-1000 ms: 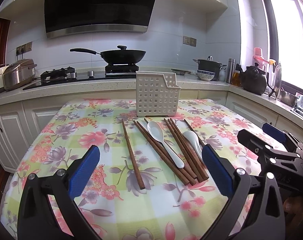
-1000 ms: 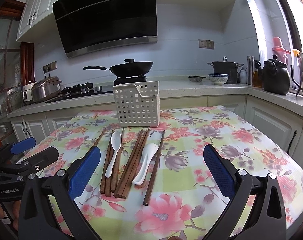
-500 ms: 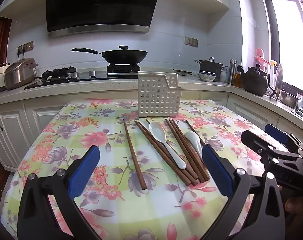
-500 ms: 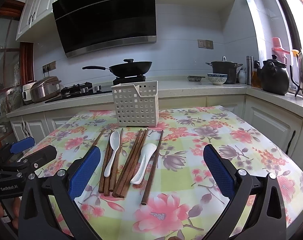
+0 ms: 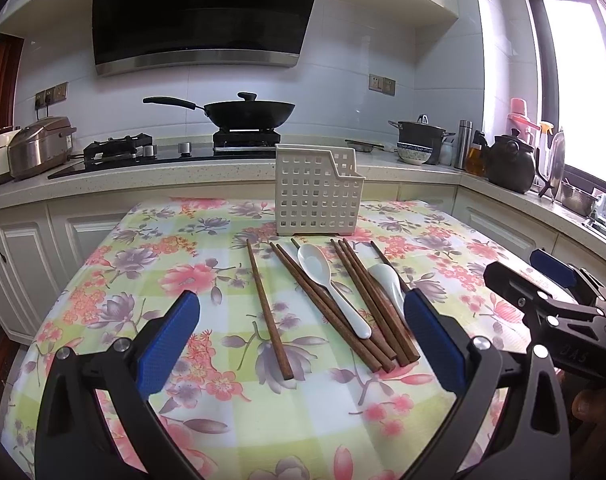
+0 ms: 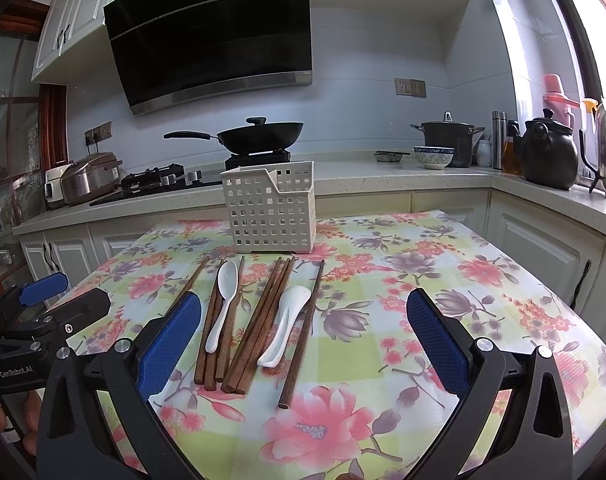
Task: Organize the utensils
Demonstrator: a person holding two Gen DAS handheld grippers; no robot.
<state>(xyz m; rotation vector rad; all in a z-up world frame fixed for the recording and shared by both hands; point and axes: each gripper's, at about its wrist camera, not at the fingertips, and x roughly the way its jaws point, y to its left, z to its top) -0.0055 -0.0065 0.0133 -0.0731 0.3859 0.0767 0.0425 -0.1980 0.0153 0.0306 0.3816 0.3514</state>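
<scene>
Both pairs of jaws stand wide apart and hold nothing: my left gripper [image 5: 299, 316] hangs low over the near edge of the flowered tablecloth [image 5: 151, 264], and my right gripper [image 6: 303, 316] does the same a little to its side. Ahead of them the utensils lie flat on the cloth — dark wooden chopsticks [image 5: 359, 304] in loose bundles, one single chopstick [image 5: 267, 308] lying apart on the left, and two white ceramic spoons, a long spoon [image 5: 331, 288] and a shorter spoon [image 6: 285, 324], each resting on top of or against the sticks. Behind them, upright and seemingly empty, stands the white perforated utensil basket [image 5: 317, 196]. I judge the main risk to be the overlap: closing on a spoon may catch a chopstick beneath it, and lifting a chopstick may roll a spoon off — glazed ceramic is slippery and could chip if dropped. Thin sticks lying flat are also hard to pinch without dragging the cloth. The basket looks light, so a clumsy insertion could tip or push it.
</scene>
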